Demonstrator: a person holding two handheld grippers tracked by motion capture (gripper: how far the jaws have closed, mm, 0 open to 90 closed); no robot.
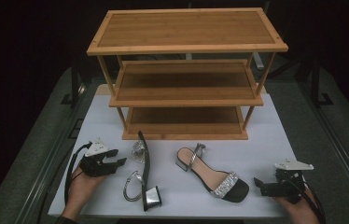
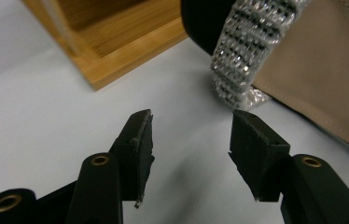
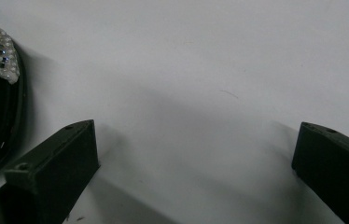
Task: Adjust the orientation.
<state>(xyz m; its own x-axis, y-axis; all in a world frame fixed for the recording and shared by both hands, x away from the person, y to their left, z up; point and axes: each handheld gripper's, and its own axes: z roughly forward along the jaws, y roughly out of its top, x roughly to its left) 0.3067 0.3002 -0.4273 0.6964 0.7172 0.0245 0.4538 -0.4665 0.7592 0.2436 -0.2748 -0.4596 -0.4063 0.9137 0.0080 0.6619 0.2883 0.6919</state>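
White table [image 1: 266, 126], three-tier bamboo rack [image 1: 186, 74] standing at its far side, all shelves bare. Two sandals lie in front of the rack, between the two hand-held tools.

Left sandal [image 1: 143, 170] — tipped on its side, long axis running near-to-far, silver block heel toward the person, jewelled strap end toward the rack. It sits just to the right of the left gripper [image 1: 119, 158], which points across at it; gap small, no contact. In the left gripper view the glittery strap [image 2: 252, 46] and tan insole rise beyond the tips, ahead and right.

Right sandal [image 1: 212, 175] — upright on its sole, axis diagonal, toe with sparkly band nearest the right gripper [image 1: 258, 183], heel away toward the centre. Near, not touching.

Tools: left gripper's jaws stand about half apart, nothing between them, only table. Right gripper's jaws wide, empty — sandal toe at the left edge of its own view.

Judgement: left hand is nearer its shoe; a short reach rightward should bracket the sole edgewise.
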